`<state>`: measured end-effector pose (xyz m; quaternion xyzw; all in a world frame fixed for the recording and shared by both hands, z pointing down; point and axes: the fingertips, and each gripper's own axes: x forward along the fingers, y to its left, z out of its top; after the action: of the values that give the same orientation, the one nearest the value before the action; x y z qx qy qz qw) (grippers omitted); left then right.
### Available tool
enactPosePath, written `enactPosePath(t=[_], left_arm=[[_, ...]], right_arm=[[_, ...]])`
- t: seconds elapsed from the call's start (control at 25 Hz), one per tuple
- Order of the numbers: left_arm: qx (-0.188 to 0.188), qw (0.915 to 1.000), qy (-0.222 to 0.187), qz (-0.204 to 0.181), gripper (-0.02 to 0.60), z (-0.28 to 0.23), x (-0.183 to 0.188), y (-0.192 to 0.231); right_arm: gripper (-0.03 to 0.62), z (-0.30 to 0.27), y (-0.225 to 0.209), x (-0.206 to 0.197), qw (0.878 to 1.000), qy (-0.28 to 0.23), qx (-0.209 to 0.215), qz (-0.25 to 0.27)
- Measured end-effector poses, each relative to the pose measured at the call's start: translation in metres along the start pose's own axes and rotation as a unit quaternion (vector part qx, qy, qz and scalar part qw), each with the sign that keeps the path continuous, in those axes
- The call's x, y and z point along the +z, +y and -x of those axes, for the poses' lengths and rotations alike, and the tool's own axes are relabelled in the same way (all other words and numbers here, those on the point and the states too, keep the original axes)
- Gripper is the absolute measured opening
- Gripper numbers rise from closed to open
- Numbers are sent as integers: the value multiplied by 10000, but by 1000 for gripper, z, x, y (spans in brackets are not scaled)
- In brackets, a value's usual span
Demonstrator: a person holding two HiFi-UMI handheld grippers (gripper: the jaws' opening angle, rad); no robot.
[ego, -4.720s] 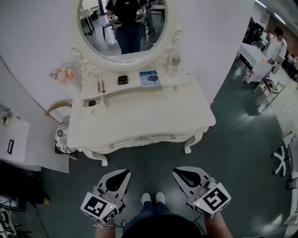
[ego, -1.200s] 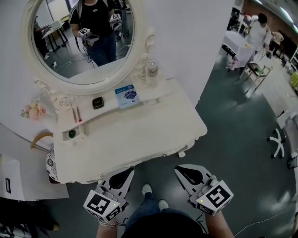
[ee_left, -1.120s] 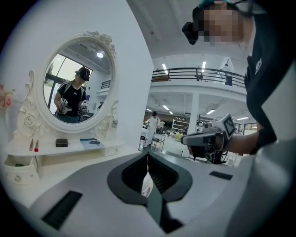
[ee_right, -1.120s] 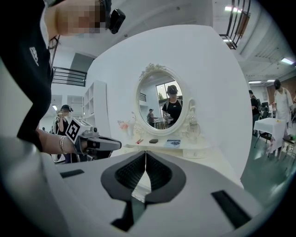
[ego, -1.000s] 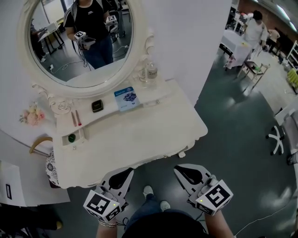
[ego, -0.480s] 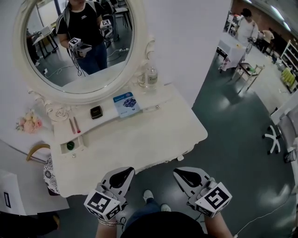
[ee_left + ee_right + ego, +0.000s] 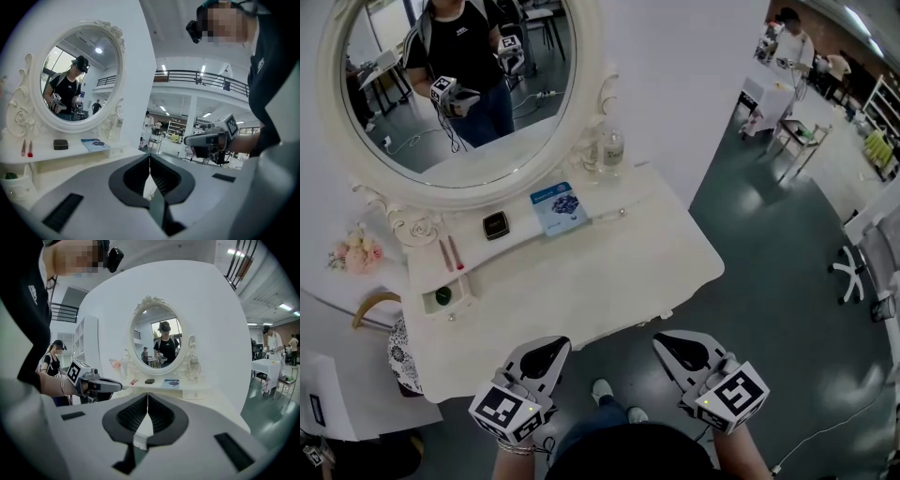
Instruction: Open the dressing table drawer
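Observation:
The white dressing table (image 7: 581,272) stands right in front of me, under an oval mirror (image 7: 459,84). Its front drawer is hidden below the table's front edge (image 7: 609,328) in the head view. My left gripper (image 7: 546,354) is shut and empty, its tip at that front edge. My right gripper (image 7: 680,349) is also shut and empty, just short of the edge, over the floor. In the left gripper view the left gripper (image 7: 150,157) points over the table (image 7: 42,168) with its jaws meeting. The right gripper (image 7: 147,395) likewise faces the table (image 7: 220,400).
On the raised shelf lie a blue booklet (image 7: 560,207), a small black box (image 7: 495,224), two thin sticks (image 7: 452,253) and a bottle (image 7: 611,148). A little shelf drawer (image 7: 442,298) stands open at the left. A chair (image 7: 389,347) is beside the table; a person (image 7: 787,37) stands far right.
The table has drawn closer and both grippers have come up to its front edge. Both have stayed shut.

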<state>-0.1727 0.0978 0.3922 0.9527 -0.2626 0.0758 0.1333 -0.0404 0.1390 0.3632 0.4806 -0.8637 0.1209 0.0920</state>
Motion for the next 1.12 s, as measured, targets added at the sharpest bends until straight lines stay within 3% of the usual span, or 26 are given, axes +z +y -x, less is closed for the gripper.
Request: enactPosePath(t=[0.36, 1.12], left_arm=[[-275, 9996, 29, 11, 18, -5, -3, 7], [-461, 9989, 91, 93, 18, -11, -11, 17]], right_arm=[[20, -6, 0, -5, 9997, 77, -218, 34], [20, -4, -8, -9, 9978, 261, -608, 3]])
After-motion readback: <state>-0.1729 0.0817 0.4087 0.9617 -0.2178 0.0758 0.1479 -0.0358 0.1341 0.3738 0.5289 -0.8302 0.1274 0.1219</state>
